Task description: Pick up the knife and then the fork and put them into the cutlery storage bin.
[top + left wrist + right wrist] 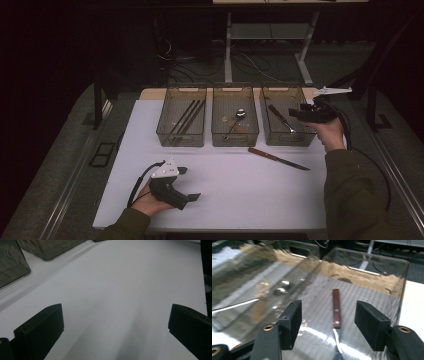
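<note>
1. A white table (225, 190) stands in a dark room, cables on the floor behind it.
2. Three clear bins sit along the upper middle; the right bin (283, 137) holds a wooden-handled knife (336, 308).
3. Its long axis runs up the frame, handle uppermost.
4. The right gripper (329, 325) hovers above it, jaws parted, nothing pinched.
5. The left gripper (115, 325) rests lower left, jaws wide, empty.

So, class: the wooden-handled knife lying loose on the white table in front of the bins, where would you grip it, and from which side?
Grip the knife by its brown wooden handle, the end nearest the middle bin, and come straight down from above. It lies flat on the table, so the jaws must straddle the handle across its width; the thin blade gives little to hold. The right hand-held gripper is probably nearer.
</note>
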Available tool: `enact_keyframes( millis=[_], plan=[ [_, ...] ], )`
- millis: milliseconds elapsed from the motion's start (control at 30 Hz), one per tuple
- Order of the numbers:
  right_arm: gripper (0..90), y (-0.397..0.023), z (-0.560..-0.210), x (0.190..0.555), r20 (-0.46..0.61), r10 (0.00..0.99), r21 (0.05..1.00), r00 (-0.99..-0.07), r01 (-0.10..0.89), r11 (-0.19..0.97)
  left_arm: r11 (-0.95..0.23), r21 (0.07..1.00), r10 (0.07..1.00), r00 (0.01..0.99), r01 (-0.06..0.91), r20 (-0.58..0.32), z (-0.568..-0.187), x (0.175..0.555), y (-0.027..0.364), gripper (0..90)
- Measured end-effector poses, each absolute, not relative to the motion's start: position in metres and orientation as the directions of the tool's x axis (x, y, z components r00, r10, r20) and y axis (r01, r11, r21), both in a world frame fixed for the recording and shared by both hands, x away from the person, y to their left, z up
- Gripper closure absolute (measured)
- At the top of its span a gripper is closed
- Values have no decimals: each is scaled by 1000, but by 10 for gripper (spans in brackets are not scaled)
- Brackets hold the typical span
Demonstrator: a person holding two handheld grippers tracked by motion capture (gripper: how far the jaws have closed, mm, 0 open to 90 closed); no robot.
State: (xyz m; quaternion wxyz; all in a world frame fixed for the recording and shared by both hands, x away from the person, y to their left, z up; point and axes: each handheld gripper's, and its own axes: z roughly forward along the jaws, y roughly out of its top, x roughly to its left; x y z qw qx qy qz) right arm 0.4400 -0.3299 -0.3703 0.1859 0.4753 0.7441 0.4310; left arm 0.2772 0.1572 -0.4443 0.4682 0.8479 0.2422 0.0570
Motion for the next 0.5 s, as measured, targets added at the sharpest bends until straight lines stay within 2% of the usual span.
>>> enact_keyframes(
  millis=[333, 500],
  plan=[
    [354, -316, -363, 389, 127, 785, 836, -606, 491, 244, -435, 824, 473, 871, 362, -133, -444, 276, 156, 0],
    [396, -307, -373, 370, 135, 744, 832, -655, 482, 274, -435, 824, 473, 871, 362, -133, -444, 276, 157, 0]
  ],
)
